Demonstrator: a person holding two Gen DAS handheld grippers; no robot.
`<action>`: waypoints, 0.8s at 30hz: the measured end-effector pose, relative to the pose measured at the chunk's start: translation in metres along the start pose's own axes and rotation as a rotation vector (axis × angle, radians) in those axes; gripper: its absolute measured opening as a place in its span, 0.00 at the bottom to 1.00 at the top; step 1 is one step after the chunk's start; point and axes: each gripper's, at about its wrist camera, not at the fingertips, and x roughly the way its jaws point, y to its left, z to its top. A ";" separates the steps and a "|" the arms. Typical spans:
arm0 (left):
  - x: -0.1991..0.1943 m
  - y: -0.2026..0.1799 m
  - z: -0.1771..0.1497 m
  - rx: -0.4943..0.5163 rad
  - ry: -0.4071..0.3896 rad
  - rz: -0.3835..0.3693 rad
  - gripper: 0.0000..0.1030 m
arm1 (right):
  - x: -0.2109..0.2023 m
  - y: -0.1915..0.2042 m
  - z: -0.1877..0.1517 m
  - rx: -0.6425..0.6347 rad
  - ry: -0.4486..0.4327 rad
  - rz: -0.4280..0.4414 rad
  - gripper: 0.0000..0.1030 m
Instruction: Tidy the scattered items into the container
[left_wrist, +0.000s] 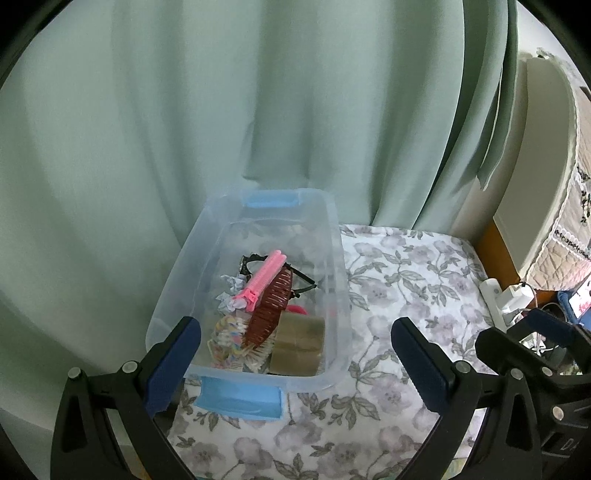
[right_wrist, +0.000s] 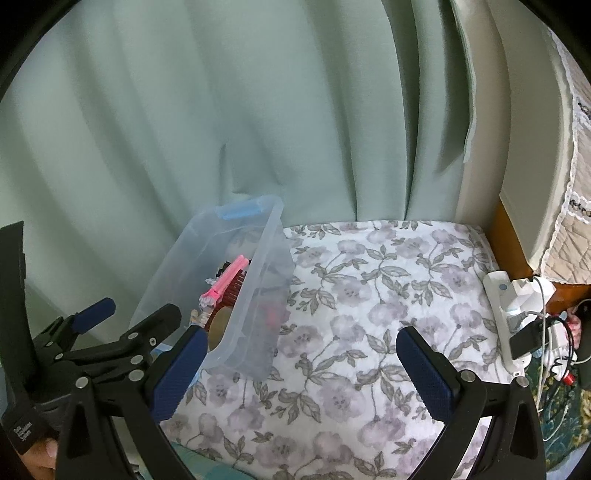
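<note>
Final check: left gripper (left_wrist: 295, 350) and right gripper (right_wrist: 301, 363) spread, empty (floral cloth (right_wrist: 369, 295) bare); container (left_wrist: 338, 258) filled; next, withdraw.

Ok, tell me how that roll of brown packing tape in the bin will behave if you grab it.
The tape roll looks rigid, so it should hold shape between the fingers. It stands on its curved edge against the bin wall, so it may roll once nudged. Its glossy surface could be slippery.
</note>
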 end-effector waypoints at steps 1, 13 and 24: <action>-0.001 0.000 0.000 0.001 -0.001 -0.001 1.00 | -0.001 0.001 0.000 -0.005 -0.002 -0.008 1.00; -0.004 0.001 0.001 -0.004 -0.005 -0.009 1.00 | -0.008 0.003 -0.001 -0.004 0.005 -0.021 1.00; -0.004 0.001 0.000 -0.004 -0.003 -0.012 1.00 | -0.008 0.003 0.000 -0.006 0.016 -0.033 1.00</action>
